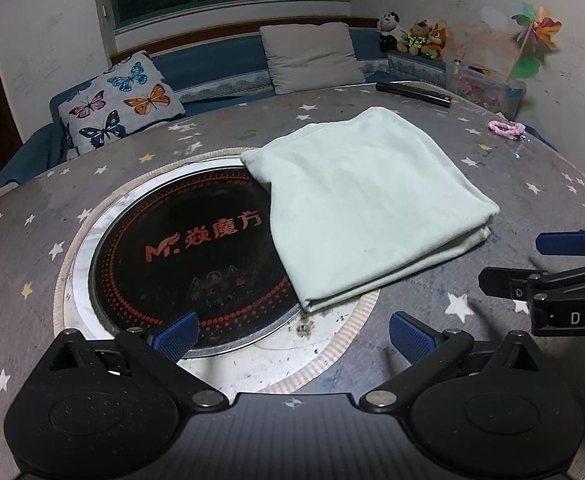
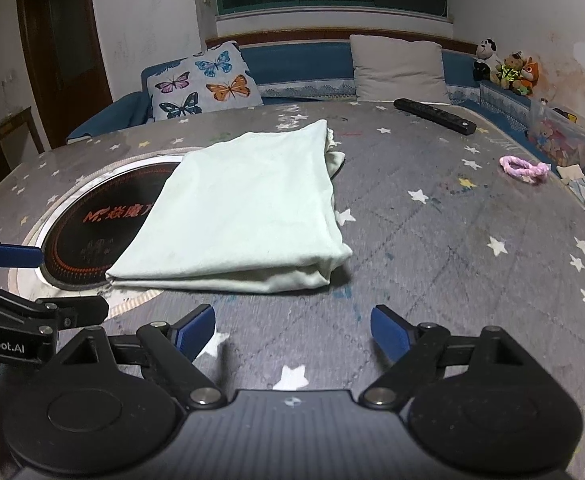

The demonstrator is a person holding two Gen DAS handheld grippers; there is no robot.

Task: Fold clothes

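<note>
A pale green garment (image 1: 368, 204) lies folded into a flat rectangle on the grey star-print table; it also shows in the right wrist view (image 2: 244, 216). Part of it rests over the black round cooktop (image 1: 180, 256). My left gripper (image 1: 292, 334) is open and empty, just short of the garment's near corner. My right gripper (image 2: 292, 334) is open and empty, a little in front of the garment's near folded edge. The right gripper's fingers (image 1: 564, 242) show at the right of the left wrist view, and the left gripper's fingers (image 2: 16, 256) show at the left of the right wrist view.
A black remote (image 2: 434, 116) lies at the far side of the table (image 2: 472, 272). A pink hair tie (image 2: 524, 168) lies to the right. A clear box of toys (image 2: 564, 144) stands at the far right edge. A sofa with cushions (image 2: 212, 80) runs behind.
</note>
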